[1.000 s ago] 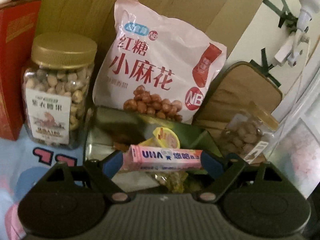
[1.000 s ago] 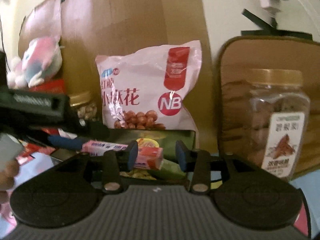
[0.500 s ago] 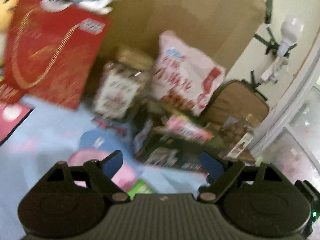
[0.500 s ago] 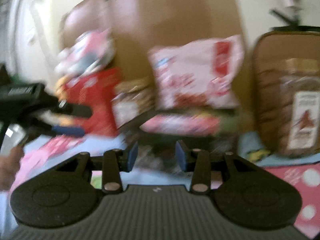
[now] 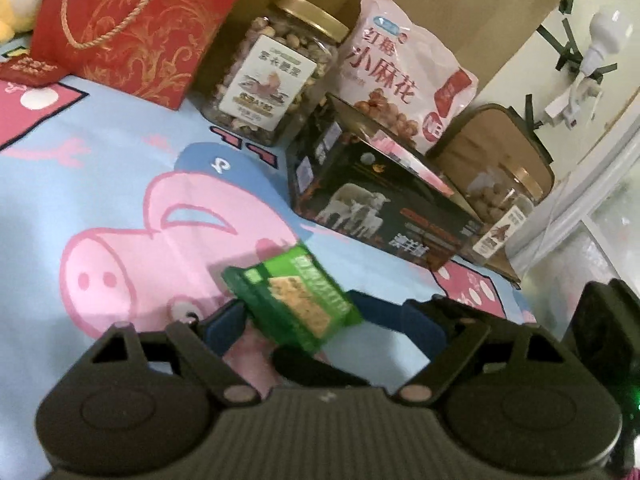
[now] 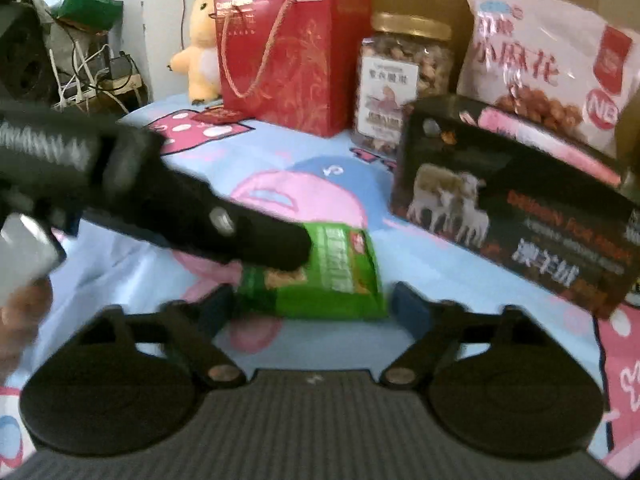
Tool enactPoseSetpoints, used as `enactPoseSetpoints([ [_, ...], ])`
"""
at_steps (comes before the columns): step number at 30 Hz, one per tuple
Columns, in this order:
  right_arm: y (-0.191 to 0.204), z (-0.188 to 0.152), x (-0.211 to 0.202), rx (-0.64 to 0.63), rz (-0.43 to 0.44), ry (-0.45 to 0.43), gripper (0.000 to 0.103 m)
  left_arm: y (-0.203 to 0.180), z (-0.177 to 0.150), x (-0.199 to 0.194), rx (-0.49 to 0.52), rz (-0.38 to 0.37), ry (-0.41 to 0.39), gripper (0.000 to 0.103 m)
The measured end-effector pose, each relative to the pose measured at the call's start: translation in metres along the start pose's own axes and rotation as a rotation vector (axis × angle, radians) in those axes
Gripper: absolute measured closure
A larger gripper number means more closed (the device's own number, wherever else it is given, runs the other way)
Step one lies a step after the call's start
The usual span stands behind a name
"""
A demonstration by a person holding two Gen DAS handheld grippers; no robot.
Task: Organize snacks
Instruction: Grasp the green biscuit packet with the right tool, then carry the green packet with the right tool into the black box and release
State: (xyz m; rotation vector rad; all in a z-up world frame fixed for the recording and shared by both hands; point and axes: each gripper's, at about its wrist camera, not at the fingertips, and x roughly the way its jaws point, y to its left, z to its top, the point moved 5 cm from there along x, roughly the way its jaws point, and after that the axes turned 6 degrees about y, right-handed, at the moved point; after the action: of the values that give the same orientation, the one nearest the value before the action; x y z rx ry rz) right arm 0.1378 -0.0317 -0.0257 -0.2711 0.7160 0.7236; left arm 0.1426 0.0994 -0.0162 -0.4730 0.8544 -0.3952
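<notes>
A green snack packet (image 5: 294,300) (image 6: 324,274) lies on the pig-print cloth (image 5: 100,184). My left gripper (image 5: 320,322) is open with its fingers on either side of the packet. My right gripper (image 6: 312,304) is open too, and the packet lies between its fingertips. The left gripper's body (image 6: 152,204) crosses the right wrist view and covers part of the packet. A black open box with sheep on it (image 5: 380,208) (image 6: 512,216) stands behind, with a pink candy pack (image 5: 408,160) lying in it.
Along the back stand a red gift bag (image 5: 132,28), a gold-lidded nut jar (image 5: 276,76), a pink snack bag (image 5: 404,76) and a second jar (image 5: 500,204) against a tan case. A yellow plush toy (image 6: 200,56) sits at far left.
Both grippers pulled back from the box and dropped toward the cloth. The left gripper let go of the pink candy pack, which now lies in the box. Both now straddle the green packet.
</notes>
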Motion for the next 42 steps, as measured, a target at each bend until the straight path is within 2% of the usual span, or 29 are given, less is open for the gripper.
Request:
enactPoseSetpoints([
  [3, 0.015, -0.007, -0.008, -0.033, -0.047, -0.017, 0.040, -0.006, -0.006, -0.001, 0.009, -0.026, 0.018, 0.016],
  [6, 0.020, -0.021, -0.023, -0.020, -0.106, -0.034, 0.040, -0.015, -0.016, -0.001, 0.032, -0.061, 0.035, 0.016],
  [12, 0.005, -0.047, -0.053, 0.133, -0.100, -0.072, 0.040, -0.044, -0.041, 0.000, 0.090, -0.102, 0.066, 0.016],
  [18, 0.005, -0.066, -0.072, 0.169, -0.147, -0.116, 0.040, -0.066, -0.049, -0.001, 0.128, -0.118, 0.083, 0.016],
  [22, 0.004, -0.067, -0.083, 0.186, -0.155, -0.154, 0.040, -0.076, -0.046, -0.007, 0.146, -0.124, 0.067, 0.016],
  [31, -0.008, -0.036, -0.094, 0.118, -0.198, -0.245, 0.040, -0.099, -0.008, -0.018, 0.205, -0.119, 0.003, 0.016],
  [36, -0.023, -0.004, -0.094, 0.068, -0.236, -0.300, 0.040, -0.109, 0.032, -0.017, 0.240, -0.105, -0.050, 0.016],
  [42, -0.052, 0.038, -0.082, 0.084, -0.221, -0.347, 0.040, -0.110, 0.085, -0.007, 0.235, -0.094, -0.096, 0.016],
])
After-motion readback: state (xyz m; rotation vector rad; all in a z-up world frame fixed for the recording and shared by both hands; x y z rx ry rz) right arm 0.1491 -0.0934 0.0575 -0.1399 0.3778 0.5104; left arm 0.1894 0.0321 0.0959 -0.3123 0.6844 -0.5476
